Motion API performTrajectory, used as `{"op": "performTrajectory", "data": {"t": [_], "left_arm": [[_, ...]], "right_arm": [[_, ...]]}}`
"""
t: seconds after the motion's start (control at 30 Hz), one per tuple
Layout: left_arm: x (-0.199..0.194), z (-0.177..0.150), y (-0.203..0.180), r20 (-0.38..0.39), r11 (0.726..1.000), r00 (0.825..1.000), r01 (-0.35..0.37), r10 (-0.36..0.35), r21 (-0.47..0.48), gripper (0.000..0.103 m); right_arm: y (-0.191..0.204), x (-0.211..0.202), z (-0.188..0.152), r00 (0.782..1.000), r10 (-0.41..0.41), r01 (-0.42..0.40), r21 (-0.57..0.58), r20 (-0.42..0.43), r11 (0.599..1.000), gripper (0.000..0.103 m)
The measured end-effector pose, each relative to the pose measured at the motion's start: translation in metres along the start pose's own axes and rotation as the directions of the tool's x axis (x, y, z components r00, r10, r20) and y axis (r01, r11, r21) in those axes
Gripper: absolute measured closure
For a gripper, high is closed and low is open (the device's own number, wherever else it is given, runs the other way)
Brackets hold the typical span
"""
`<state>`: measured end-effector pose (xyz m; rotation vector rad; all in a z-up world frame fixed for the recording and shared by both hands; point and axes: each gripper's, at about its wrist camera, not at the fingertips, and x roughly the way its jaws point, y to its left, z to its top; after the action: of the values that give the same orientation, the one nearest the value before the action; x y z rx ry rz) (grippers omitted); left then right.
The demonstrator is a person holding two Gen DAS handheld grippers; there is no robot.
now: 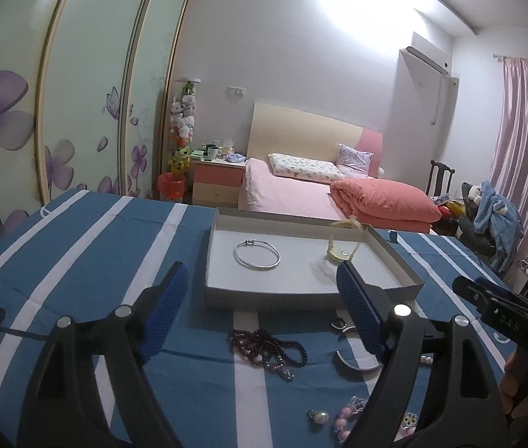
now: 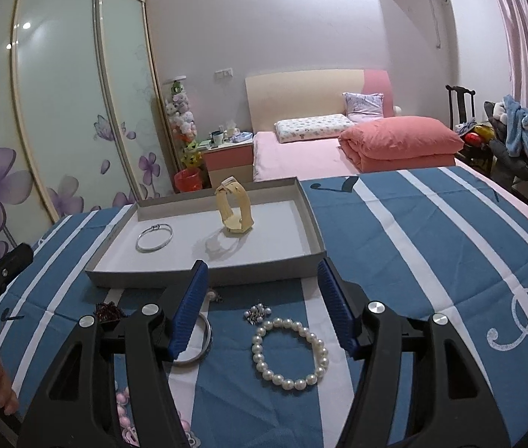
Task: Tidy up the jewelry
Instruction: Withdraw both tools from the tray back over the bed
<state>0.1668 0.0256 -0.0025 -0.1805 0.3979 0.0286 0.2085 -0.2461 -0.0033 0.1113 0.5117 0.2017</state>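
Note:
A grey cardboard tray (image 1: 226, 295) (image 2: 114, 274) lies on the blue striped cloth. In it lie a silver bangle (image 1: 257, 254) (image 2: 154, 237) and a cream watch (image 1: 340, 254) (image 2: 234, 211), standing on its face. My left gripper (image 1: 262, 283) is open and empty above dark red beads (image 1: 267, 345). My right gripper (image 2: 262, 280) is open and empty above a white pearl bracelet (image 2: 290, 352). A silver bangle (image 2: 198, 343) lies partly hidden under its left finger. Small pearl earrings (image 2: 258, 313) lie before the tray.
Pink beads (image 2: 124, 403) (image 1: 342, 420), a pearl pendant (image 1: 318, 417), a ring (image 1: 338, 324) and a dark hair piece (image 2: 107, 311) lie on the cloth. A pink bed (image 2: 319, 149), nightstand (image 2: 228, 158) and wardrobe (image 2: 58, 93) stand behind.

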Motion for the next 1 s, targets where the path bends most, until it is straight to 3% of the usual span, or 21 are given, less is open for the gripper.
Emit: {"op": "performTrajectory", "data": {"t": [0.13,0.4,0.73,0.83,0.9,1.0], "left_arm": [[0.0,0.002,-0.002,0.009,1.0,1.0,0.004,-0.004,0.004,0.023],[0.012,0.014,-0.002,0.035,1.0,0.999,0.01,-0.011,0.005,0.022],[0.042,0.037,-0.002,0.061,1.0,0.998,0.008,-0.009,0.028,0.021],[0.05,0.04,-0.004,0.063,0.999,0.998,0.009,-0.011,0.036,0.02],[0.057,0.04,-0.003,0.061,0.999,0.998,0.005,-0.007,0.038,0.02],[0.064,0.04,-0.001,0.052,1.0,0.999,0.005,-0.007,0.028,0.02]], "right_arm": [[0.008,0.007,0.004,1.0,-0.003,0.004,-0.031,0.021,1.0,0.041],[0.025,0.06,0.029,1.0,-0.001,0.004,-0.102,0.029,0.995,0.041],[0.041,0.134,0.05,0.999,-0.022,0.011,-0.206,-0.048,0.979,0.042],[0.046,0.155,0.048,0.993,-0.07,0.044,-0.266,-0.091,0.963,0.042],[0.043,0.172,0.049,0.981,-0.159,0.121,-0.295,-0.109,0.948,0.042],[0.019,0.19,0.06,0.96,-0.241,0.208,-0.215,-0.142,0.954,0.042]]}}
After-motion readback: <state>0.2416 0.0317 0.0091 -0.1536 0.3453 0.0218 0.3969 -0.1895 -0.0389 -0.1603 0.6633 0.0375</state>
